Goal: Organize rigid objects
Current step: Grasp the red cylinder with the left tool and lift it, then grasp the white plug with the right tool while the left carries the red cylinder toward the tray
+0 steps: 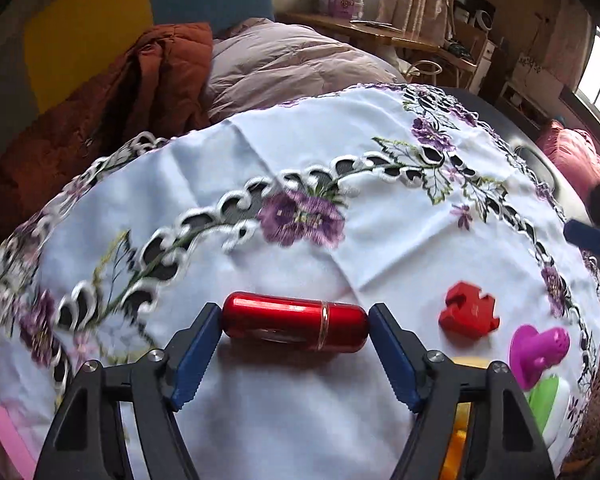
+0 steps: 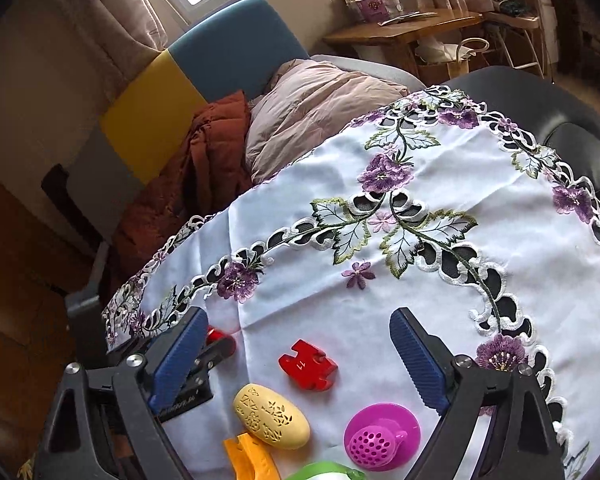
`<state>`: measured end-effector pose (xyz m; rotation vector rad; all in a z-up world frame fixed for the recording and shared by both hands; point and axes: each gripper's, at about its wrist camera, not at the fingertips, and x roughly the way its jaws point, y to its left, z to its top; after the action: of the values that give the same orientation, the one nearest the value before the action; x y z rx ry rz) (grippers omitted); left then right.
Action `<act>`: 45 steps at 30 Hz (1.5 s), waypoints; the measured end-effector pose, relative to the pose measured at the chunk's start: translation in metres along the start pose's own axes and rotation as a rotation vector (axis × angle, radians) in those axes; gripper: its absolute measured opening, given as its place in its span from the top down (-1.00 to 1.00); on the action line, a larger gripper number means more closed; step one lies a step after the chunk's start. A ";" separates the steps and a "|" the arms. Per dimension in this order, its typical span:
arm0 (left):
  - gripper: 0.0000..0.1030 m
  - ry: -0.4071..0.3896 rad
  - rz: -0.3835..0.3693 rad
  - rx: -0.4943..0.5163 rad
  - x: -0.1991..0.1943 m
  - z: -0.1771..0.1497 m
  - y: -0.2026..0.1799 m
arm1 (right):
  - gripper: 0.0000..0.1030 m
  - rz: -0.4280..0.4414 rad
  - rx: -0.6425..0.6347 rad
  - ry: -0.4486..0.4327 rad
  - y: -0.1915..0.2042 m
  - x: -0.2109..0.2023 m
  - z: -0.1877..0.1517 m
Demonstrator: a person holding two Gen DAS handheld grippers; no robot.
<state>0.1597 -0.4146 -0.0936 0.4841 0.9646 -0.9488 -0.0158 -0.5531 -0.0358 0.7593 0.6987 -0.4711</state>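
Observation:
My left gripper (image 1: 295, 322) is shut on a glossy red metal capsule (image 1: 294, 326), gripped end to end between the blue pads over the white embroidered cloth (image 1: 300, 152). To its right lie a red puzzle piece (image 1: 469, 314), a magenta strainer toy (image 1: 538, 350) and a green-and-white object (image 1: 550, 404). My right gripper (image 2: 296, 344) is open and empty above the red puzzle piece (image 2: 308, 364), a yellow perforated egg-shaped case (image 2: 271, 416), the magenta strainer toy (image 2: 382, 436), an orange piece (image 2: 250, 460) and the green-and-white object (image 2: 324, 472). The left gripper's finger (image 2: 204, 368) and a bit of the capsule (image 2: 216, 335) show at its left.
The cloth covers a dark table (image 2: 540, 96). A rust-red quilt (image 1: 100, 120) and a pinkish duvet (image 1: 284, 60) lie on a blue-and-yellow sofa (image 2: 204, 64) beyond the far edge. A wooden desk (image 2: 404, 28) stands at the back. A pink item (image 1: 4, 432) sits at the lower left.

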 end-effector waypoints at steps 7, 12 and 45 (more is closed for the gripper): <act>-0.48 0.012 0.022 -0.097 -0.030 -0.047 -0.007 | -0.80 -0.007 0.034 0.001 -0.009 0.001 0.002; -0.48 0.009 0.017 -0.135 -0.055 -0.083 -0.016 | -0.80 -0.002 0.077 0.029 -0.018 0.006 0.001; -0.48 -0.222 -0.058 -0.289 -0.206 -0.199 -0.009 | -0.26 -0.115 0.179 0.235 -0.015 0.005 -0.105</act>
<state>0.0105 -0.1826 -0.0183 0.1051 0.8981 -0.8769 -0.0629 -0.4845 -0.1011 0.9564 0.9313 -0.5598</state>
